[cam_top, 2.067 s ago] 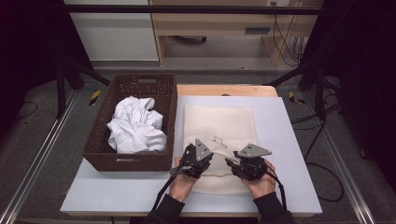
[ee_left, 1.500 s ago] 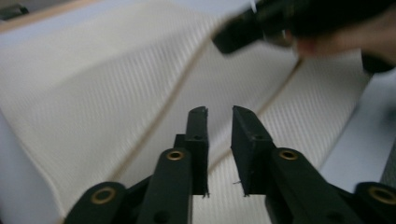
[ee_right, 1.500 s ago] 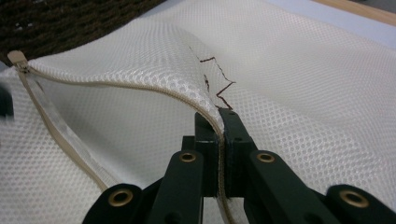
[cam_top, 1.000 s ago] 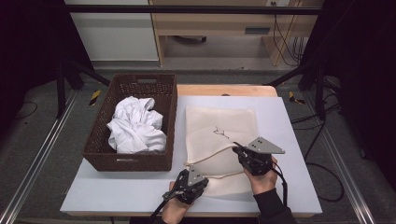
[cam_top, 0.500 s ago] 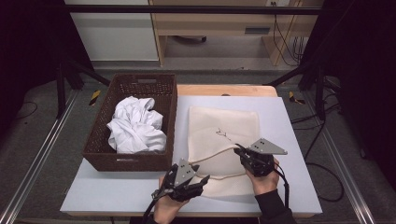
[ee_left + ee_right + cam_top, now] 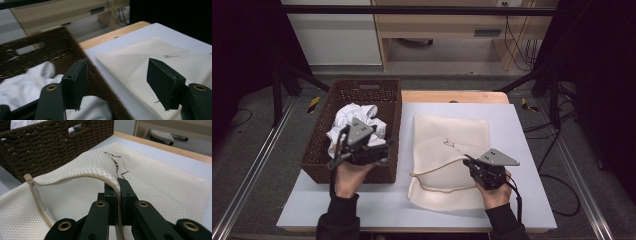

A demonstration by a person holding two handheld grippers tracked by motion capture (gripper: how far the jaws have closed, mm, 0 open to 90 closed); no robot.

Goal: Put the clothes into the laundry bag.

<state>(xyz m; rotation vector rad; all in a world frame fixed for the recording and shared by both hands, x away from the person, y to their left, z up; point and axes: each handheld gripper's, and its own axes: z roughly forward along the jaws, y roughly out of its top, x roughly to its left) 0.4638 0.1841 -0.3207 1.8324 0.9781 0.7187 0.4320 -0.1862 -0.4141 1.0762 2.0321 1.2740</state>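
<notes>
White table (image 6: 522,125), right gripper (image 6: 472,162) pinching mesh bag (image 6: 452,135) zipper edge, left gripper (image 6: 384,145) jaws just opening, empty, over basket (image 6: 367,90)

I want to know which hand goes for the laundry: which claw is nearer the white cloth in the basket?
Left. The left claw hovers open over the basket, just above the white cloth. The right claw is off to the side, shut on the mesh bag.

The wicker basket (image 6: 317,155) has an open top, so a gripper can enter from above, but crumpled white cloth (image 6: 349,120) takes up most of its floor. Its tall right wall stands between the basket and the mesh laundry bag (image 6: 452,135). Bare table (image 6: 512,125) lies right of the bag.
</notes>
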